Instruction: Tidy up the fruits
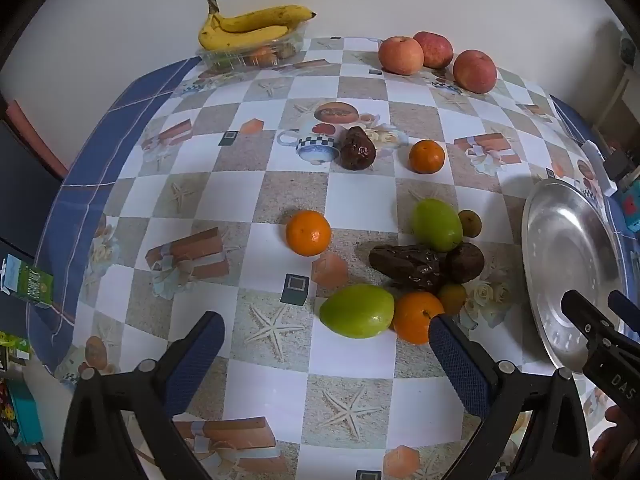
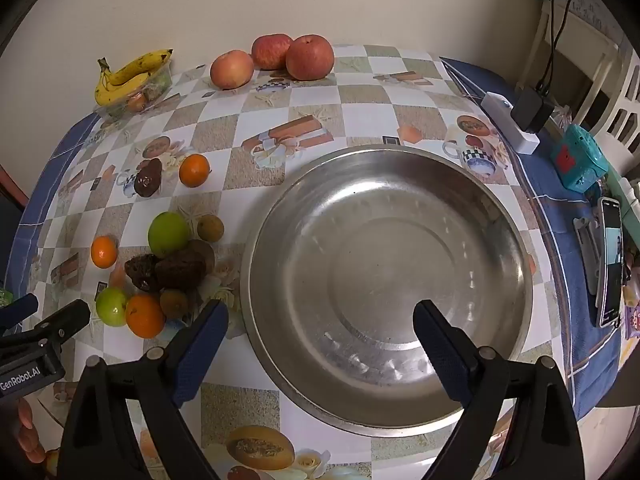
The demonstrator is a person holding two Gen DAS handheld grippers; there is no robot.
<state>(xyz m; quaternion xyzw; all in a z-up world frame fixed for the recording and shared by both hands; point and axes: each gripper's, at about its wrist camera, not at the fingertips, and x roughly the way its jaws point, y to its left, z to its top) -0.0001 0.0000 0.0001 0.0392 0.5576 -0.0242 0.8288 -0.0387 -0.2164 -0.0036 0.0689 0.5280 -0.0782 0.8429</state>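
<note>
Both tongs, left (image 1: 326, 334) and right (image 2: 320, 322), hang apart and empty above the worktop (image 1: 256, 196). The steel basin (image 2: 384, 280) fills the right edge. Bare cloth lies between the fruit cluster (image 1: 416, 272) and the bananas (image 1: 248, 26) at the far edge.

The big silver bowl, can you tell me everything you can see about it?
The big silver bowl is round, wide and shallow, and looks like shiny metal with faint scuffs and reflections. It has a flat circle at the bottom and a thin rolled rim. Nothing is inside it. It sits upright on the checkered tablecloth, to the right of the pile of fruit, not touching it. The right tool hangs open over its near edge.
</note>
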